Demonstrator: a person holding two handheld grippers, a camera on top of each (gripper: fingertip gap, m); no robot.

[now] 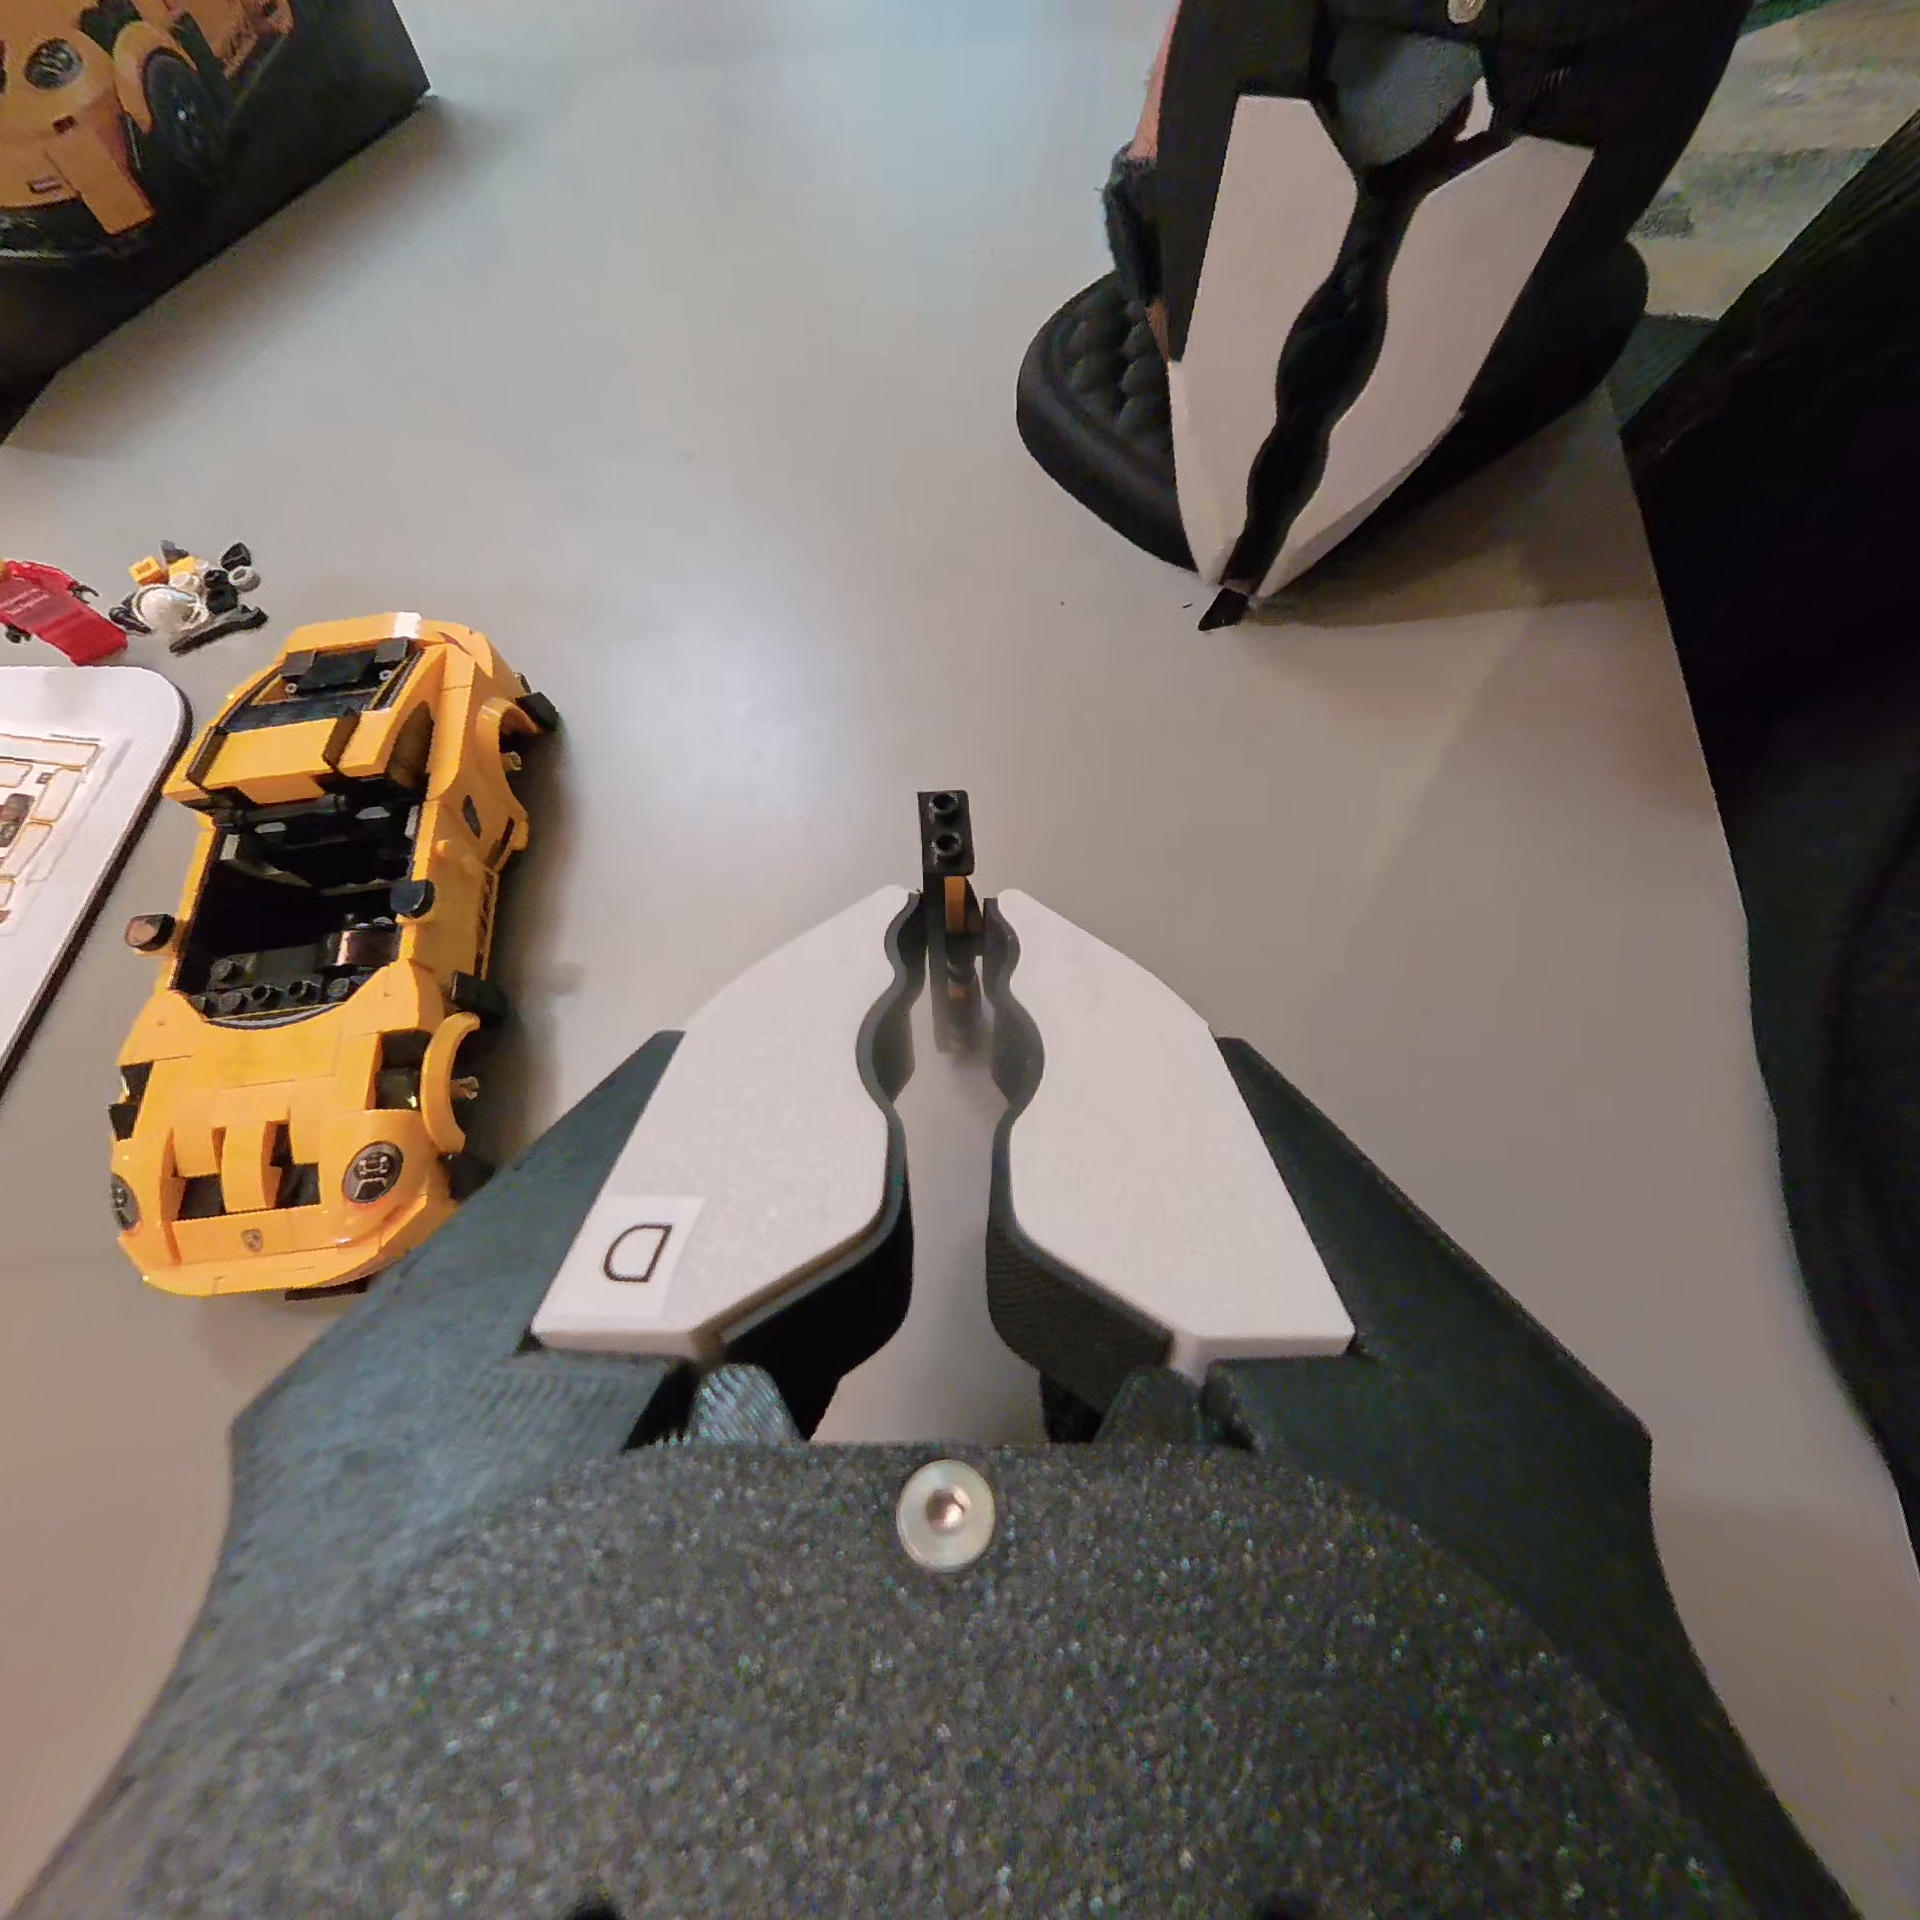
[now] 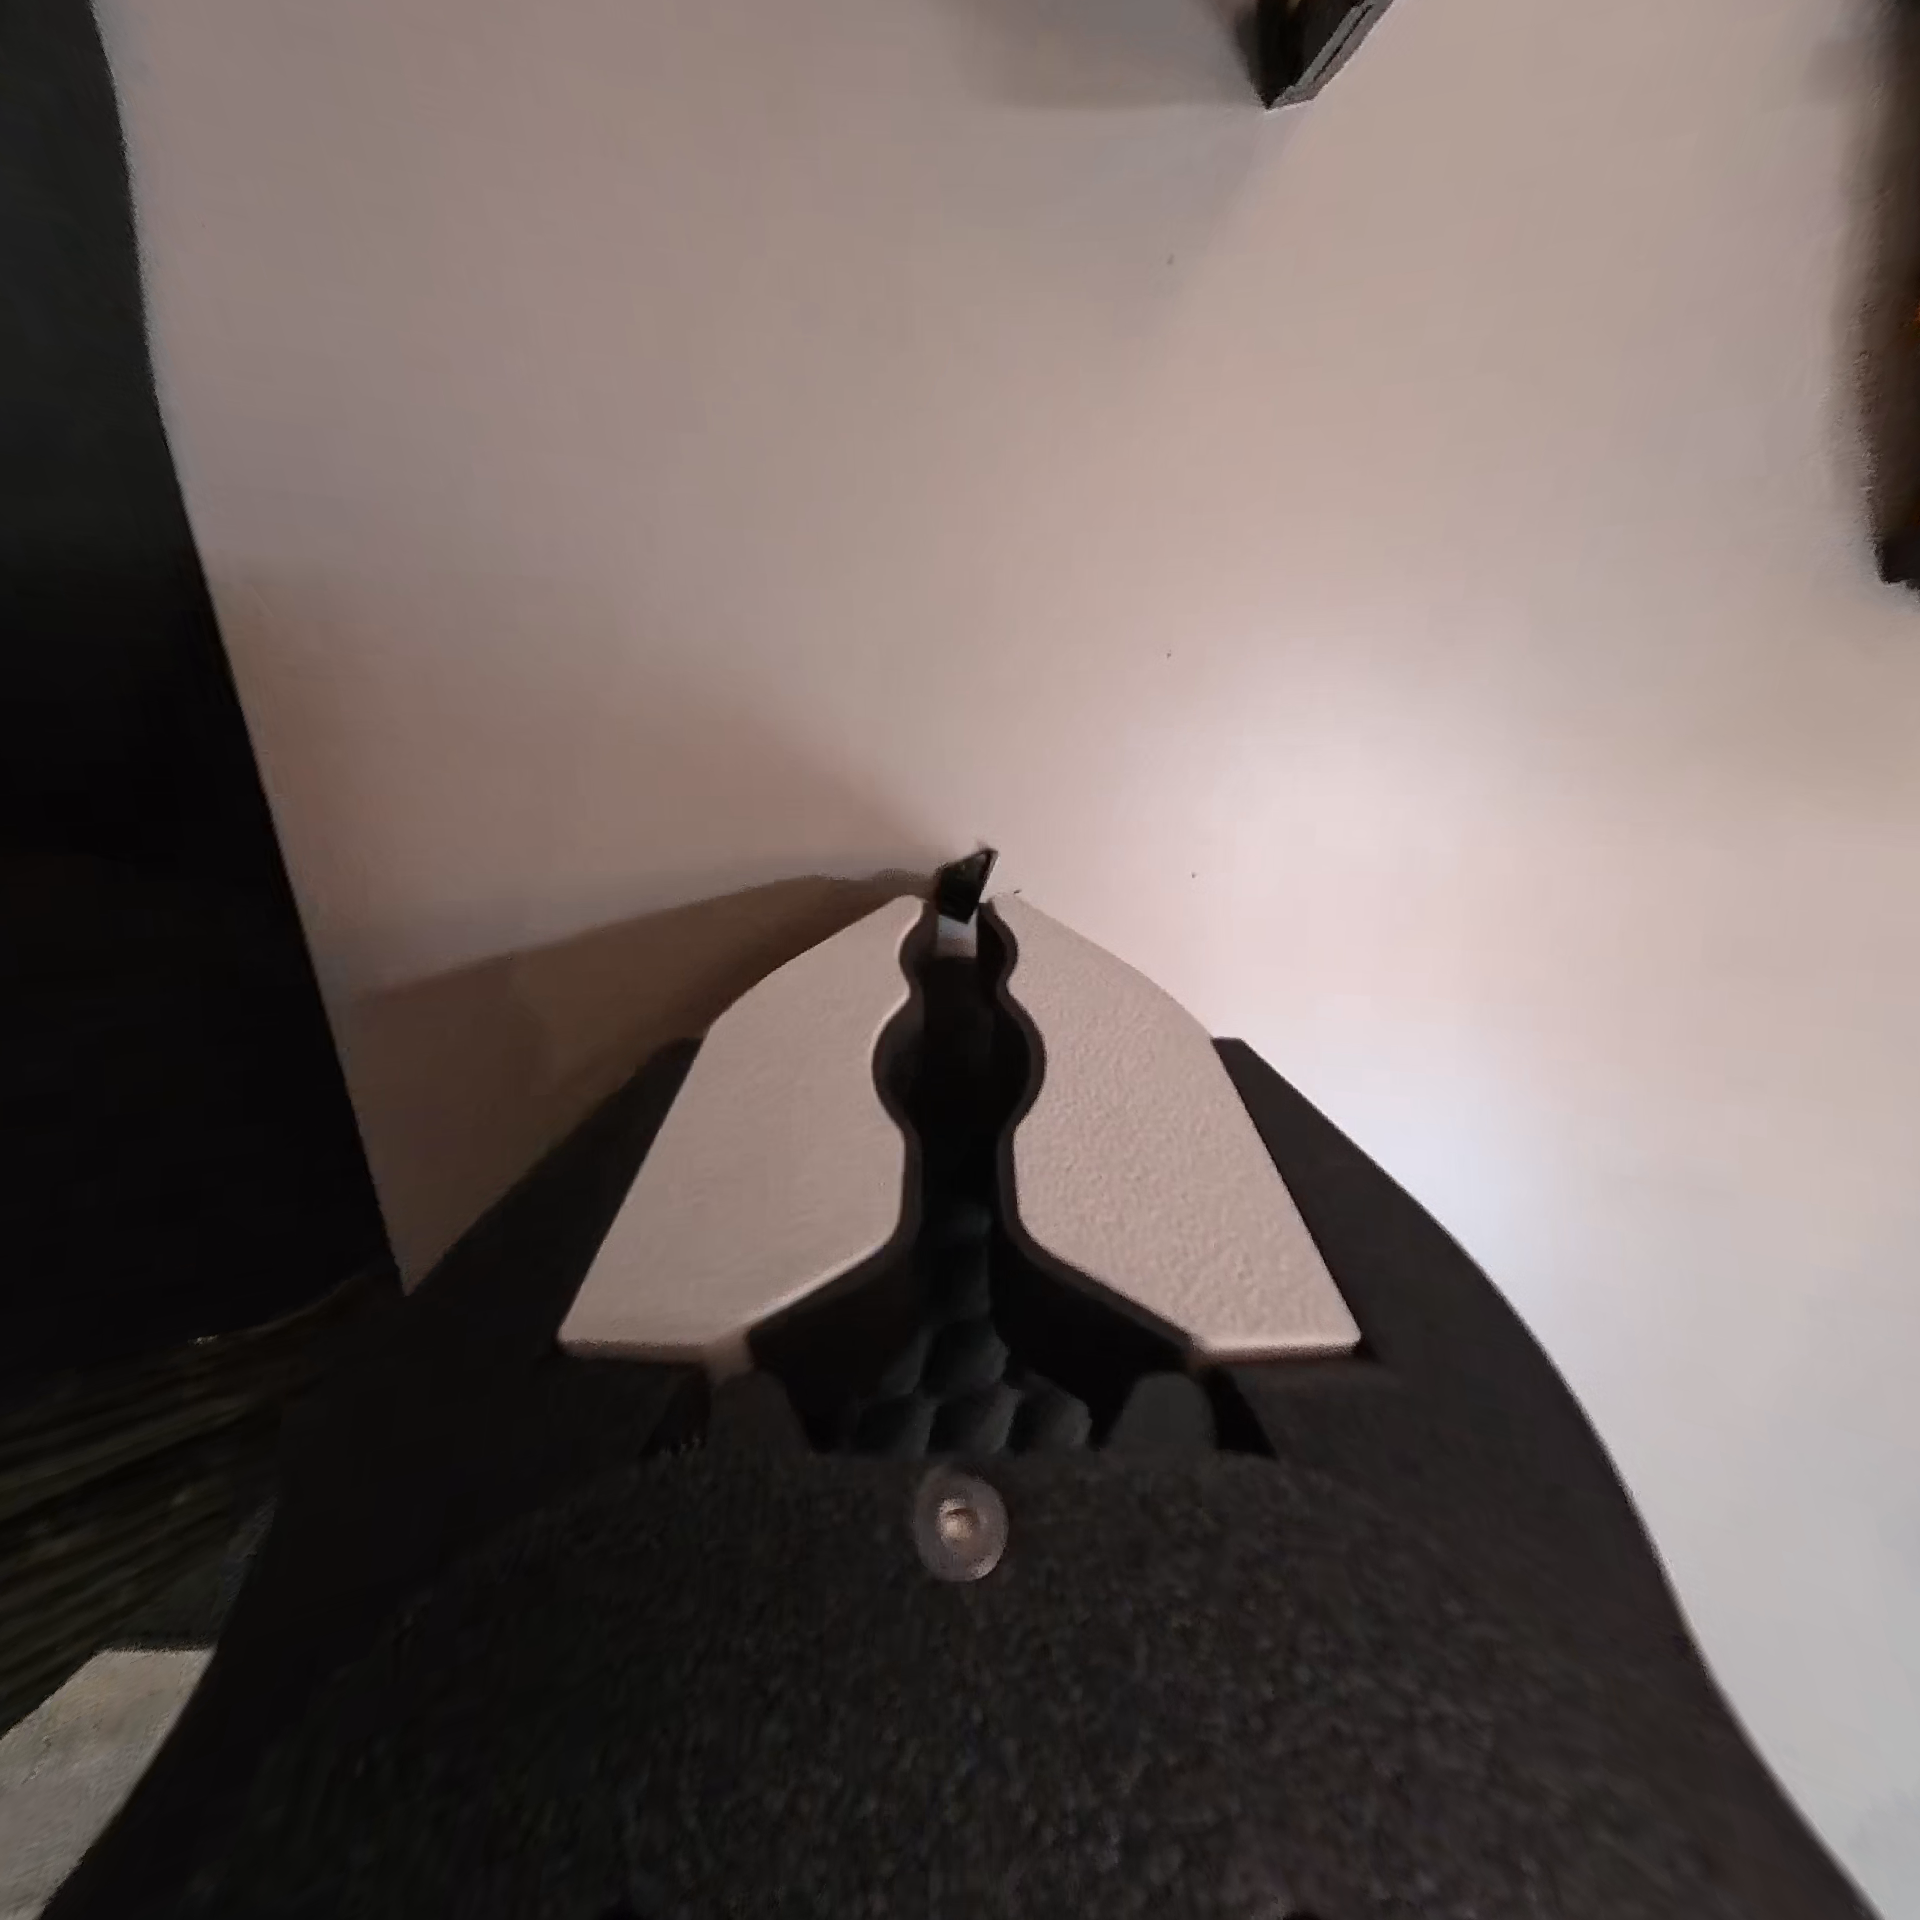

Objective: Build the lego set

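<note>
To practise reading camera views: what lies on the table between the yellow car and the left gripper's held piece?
Nothing: in the left wrist view, bare grey table separates the yellow car from the black piece held by the left gripper.

The left wrist view is evenly lit and sharp, with soft shadows on the worktop [image 1: 779,468] and fisheye bending at its edges. The right wrist view is softer, slightly blurred, with pale glare washing the worktop [image 2: 1299,831].

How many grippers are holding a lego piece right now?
2. The left gripper grips a black-and-yellow studded piece above the table; the right gripper pinches a small black piece at the table surface.
</note>
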